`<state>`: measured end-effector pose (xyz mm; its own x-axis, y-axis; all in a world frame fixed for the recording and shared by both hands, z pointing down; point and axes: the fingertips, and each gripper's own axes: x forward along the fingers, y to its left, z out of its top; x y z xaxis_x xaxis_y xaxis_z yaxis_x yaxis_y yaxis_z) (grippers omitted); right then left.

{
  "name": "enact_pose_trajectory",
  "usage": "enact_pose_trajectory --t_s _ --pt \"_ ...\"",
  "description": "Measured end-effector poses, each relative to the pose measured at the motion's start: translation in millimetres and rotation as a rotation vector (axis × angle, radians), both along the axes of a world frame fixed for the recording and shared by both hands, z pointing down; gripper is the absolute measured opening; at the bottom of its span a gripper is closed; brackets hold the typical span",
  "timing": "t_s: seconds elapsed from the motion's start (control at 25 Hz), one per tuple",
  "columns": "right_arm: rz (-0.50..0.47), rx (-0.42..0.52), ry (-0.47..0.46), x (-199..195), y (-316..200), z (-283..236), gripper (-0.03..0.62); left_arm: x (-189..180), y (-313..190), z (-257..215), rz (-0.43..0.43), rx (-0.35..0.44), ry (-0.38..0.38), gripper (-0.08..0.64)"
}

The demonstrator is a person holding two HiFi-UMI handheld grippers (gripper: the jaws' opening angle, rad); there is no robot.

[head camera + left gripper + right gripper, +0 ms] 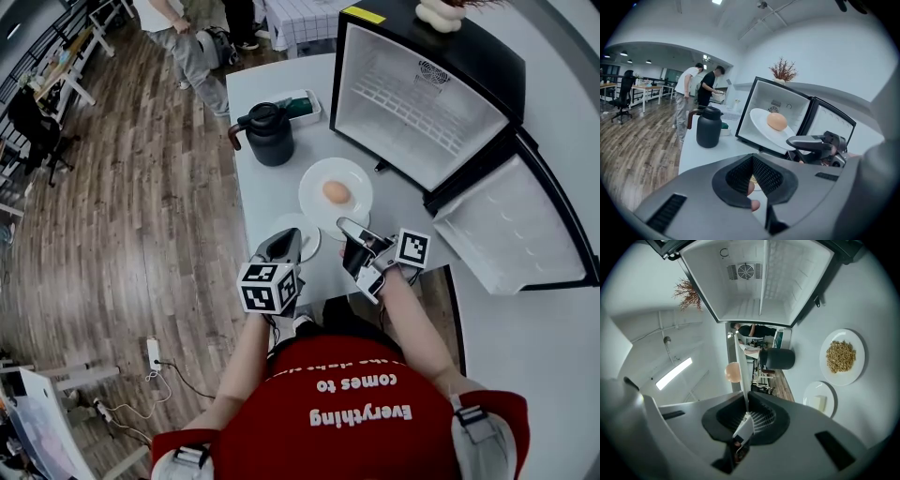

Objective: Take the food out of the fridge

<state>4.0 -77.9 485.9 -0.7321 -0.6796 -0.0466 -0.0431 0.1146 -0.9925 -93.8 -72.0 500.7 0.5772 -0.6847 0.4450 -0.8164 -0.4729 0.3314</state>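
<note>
A white plate carrying one brown egg hangs over the table in front of the open fridge, whose inside looks bare. My right gripper is shut on the plate's near rim. The right gripper view shows that plate edge-on between the jaws, the egg beside it. In the left gripper view the right gripper holds the plate and egg. My left gripper hovers over a small plate, jaws together with nothing gripped.
A black jug and a white tray stand at the table's far side. The fridge door swings open to the right. A plate of grains and a small plate with a pale cube lie on the table. People stand behind.
</note>
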Motion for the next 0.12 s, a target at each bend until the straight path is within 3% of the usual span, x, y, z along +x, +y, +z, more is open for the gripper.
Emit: enact_pose_trajectory --t_s 0.12 --pt "-0.002 -0.004 0.001 -3.1 4.4 2.4 0.025 -2.6 2.6 0.1 0.000 0.000 -0.001 0.003"
